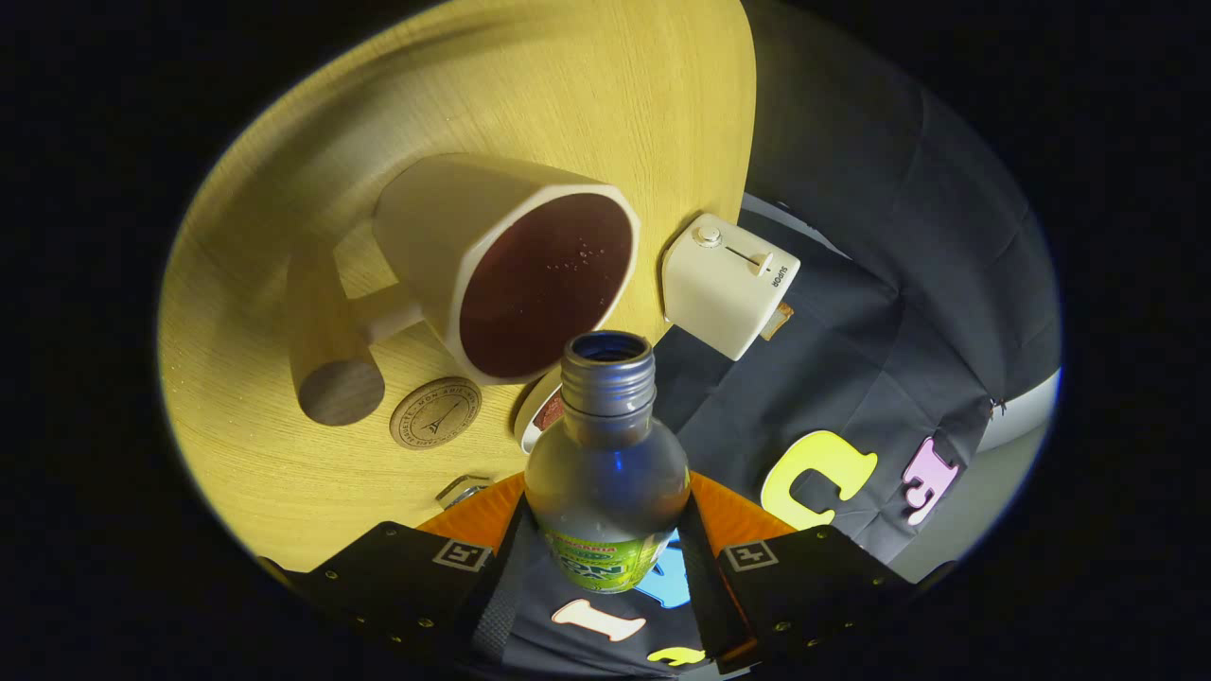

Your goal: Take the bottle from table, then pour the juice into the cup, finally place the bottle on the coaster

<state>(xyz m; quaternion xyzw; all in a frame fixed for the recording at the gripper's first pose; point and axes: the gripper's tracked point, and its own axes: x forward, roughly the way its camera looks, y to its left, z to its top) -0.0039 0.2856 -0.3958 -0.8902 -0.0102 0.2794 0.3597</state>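
I hold a clear plastic bottle (606, 463) with a green label and no cap; my gripper (610, 556) is shut on its body. The bottle lies tipped over, its open threaded neck just short of the rim of a cream mug (445, 222) beyond my fingers. The bottle looks nearly drained. Dark juice (546, 284) with a few bubbles fills the mug. A round cork coaster (435, 412) lies flat on the wooden table (284, 473), next to the mug on its handle side, with nothing on it.
A white toaster (728, 284) stands at the table's edge, close to the mug on the side away from the coaster. A small white dish (539, 416) sits partly hidden behind the bottle's neck. A metal piece (462, 492) lies near my fingers. Black cloth hangs past the table edge.
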